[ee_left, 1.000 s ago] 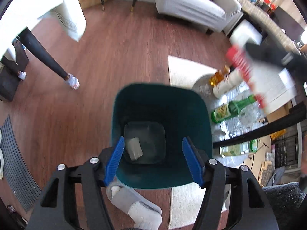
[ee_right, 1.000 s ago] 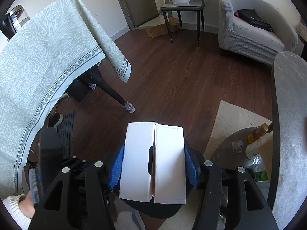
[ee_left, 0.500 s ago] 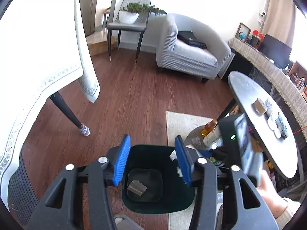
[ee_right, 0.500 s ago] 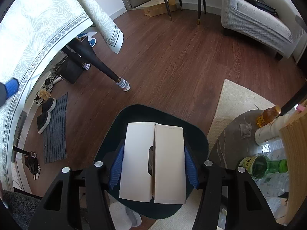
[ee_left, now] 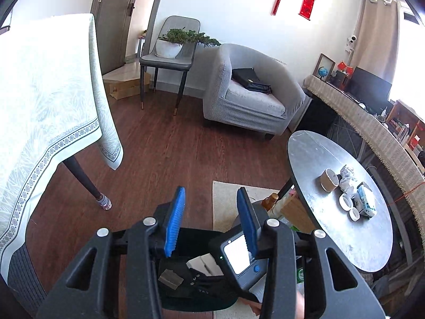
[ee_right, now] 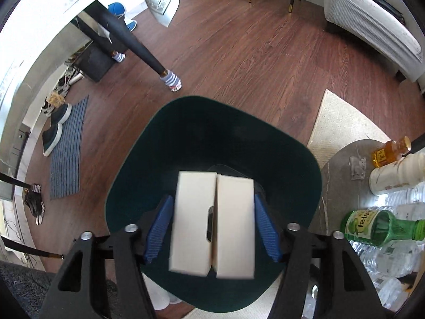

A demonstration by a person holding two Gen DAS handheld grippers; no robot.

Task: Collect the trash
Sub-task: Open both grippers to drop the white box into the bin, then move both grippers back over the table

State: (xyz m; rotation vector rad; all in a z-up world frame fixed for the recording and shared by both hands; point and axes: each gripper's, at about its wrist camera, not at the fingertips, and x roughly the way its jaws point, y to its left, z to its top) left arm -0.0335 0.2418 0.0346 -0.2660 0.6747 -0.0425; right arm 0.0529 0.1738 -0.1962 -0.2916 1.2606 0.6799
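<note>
A dark green bin point(ee_right: 186, 138) stands on the floor below my right gripper point(ee_right: 212, 223). A white cardboard box point(ee_right: 212, 223) sits between its blue pads point(ee_right: 261, 226), over the bin's opening; gaps show on both sides of the box and its image is blurred. In the left wrist view the bin point(ee_left: 191, 242) lies under my left gripper point(ee_left: 209, 220), which is open and empty. A grey scrap point(ee_left: 171, 278) lies at the bin's bottom. The round grey table point(ee_left: 313, 159) at right carries a paper tube point(ee_left: 328, 183), crumpled wrappers point(ee_left: 348, 176) and small cups point(ee_left: 345, 202).
A low shelf point(ee_right: 342, 164) right of the bin holds a green bottle point(ee_right: 372, 227), an amber bottle point(ee_right: 390, 150), a white bottle point(ee_right: 398, 175) and clear plastic bottles point(ee_right: 398, 255). A cloth-covered table point(ee_left: 39, 111), its leg point(ee_right: 138, 45), a grey armchair point(ee_left: 252, 98) and a rug point(ee_right: 342, 122) surround it.
My right gripper has come lower over the bin and its jaws have widened off the box. My left gripper has tilted up and away, its jaws narrower.
</note>
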